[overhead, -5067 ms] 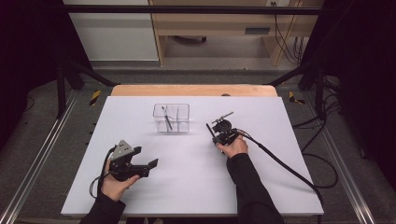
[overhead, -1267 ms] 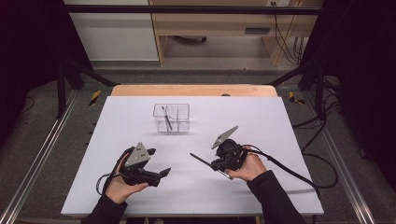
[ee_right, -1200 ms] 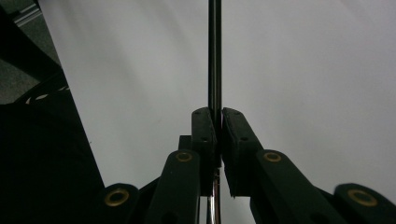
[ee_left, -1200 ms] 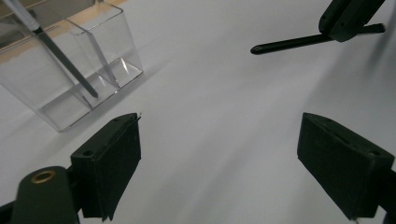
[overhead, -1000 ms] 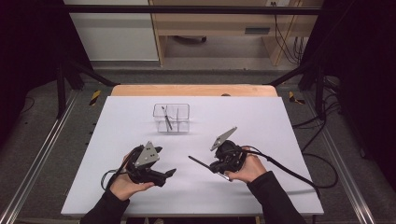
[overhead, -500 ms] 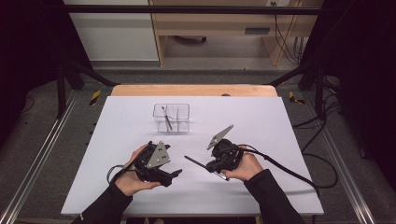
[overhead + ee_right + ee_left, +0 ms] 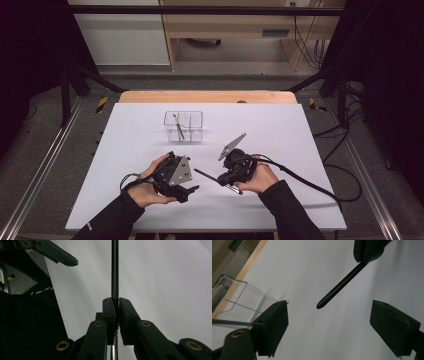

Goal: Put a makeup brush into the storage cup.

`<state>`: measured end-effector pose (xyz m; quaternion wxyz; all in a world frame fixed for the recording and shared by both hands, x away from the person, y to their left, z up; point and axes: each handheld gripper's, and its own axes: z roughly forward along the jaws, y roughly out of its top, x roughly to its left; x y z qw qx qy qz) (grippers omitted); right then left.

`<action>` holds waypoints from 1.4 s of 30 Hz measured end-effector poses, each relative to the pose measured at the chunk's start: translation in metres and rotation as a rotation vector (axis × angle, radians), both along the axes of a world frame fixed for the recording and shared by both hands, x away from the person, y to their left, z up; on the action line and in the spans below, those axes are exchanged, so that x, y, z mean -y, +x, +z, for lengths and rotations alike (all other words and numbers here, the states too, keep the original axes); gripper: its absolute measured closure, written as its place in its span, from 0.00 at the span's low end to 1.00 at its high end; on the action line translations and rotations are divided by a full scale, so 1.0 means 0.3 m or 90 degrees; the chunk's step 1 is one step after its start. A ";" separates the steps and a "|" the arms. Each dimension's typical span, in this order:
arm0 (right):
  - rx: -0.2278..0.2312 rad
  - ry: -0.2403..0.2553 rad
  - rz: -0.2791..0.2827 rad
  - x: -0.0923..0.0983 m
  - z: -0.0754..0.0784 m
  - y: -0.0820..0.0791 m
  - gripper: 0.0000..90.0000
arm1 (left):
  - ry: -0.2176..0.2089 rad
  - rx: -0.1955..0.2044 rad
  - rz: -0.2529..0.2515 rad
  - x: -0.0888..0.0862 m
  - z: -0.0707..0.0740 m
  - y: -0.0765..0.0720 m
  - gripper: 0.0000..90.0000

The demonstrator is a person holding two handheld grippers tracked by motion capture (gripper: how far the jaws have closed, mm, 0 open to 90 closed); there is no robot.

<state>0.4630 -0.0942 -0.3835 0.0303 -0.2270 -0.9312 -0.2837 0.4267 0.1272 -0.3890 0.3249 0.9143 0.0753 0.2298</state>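
Handover in the making at the near half of the white table (image 7: pixel 125 150); we see the right gripper (image 7: pixel 226 176) clamped tight on a slim black pen (image 7: pixel 205 175), its jaws pressed together on the shaft in the right gripper view, so that the free end juts out toward the other hand; the left gripper (image 7: pixel 192 189) faces it with jaws spread wide and nothing between them, the pen's tip (image 7: pixel 320 306) hanging in the gap ahead of its pads (image 7: pixel 273 327), not yet touched; we judge the pen is held level above the table so the open jaws can close round it; farther back stands a clear divided box (image 7: pixel 184 126), one dark utensil (image 7: pixel 178 127) leaning inside, well apart from both hands.
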 end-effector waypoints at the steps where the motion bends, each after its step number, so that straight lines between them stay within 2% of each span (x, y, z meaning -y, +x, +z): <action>1: 0.000 -0.001 0.002 -0.002 -0.001 0.000 0.94 | 0.005 0.003 -0.003 0.005 0.003 -0.001 0.17; 5: -0.005 0.001 0.008 -0.008 -0.002 0.000 0.94 | 0.026 0.014 -0.018 0.024 0.012 -0.001 0.17; 9: -0.006 0.003 0.010 -0.009 -0.002 0.000 0.94 | 0.053 0.021 -0.047 0.044 0.010 -0.004 0.18; 15: -0.010 0.005 0.014 -0.011 -0.005 -0.001 0.94 | 0.095 0.044 -0.067 0.065 0.011 -0.010 0.20; 20: -0.015 0.006 0.016 -0.013 -0.003 0.001 0.94 | 0.106 0.054 -0.072 0.079 0.012 -0.016 0.21; 22: -0.014 0.009 0.020 -0.014 -0.004 0.000 0.94 | 0.109 0.051 -0.087 0.087 0.008 -0.018 0.22; 30: -0.025 0.005 0.025 -0.018 -0.007 -0.004 0.94 | 0.143 0.077 -0.105 0.105 -0.004 -0.027 0.27; 42: -0.036 0.007 0.033 -0.026 -0.018 -0.005 0.94 | 0.179 0.107 -0.137 0.121 -0.020 -0.045 0.41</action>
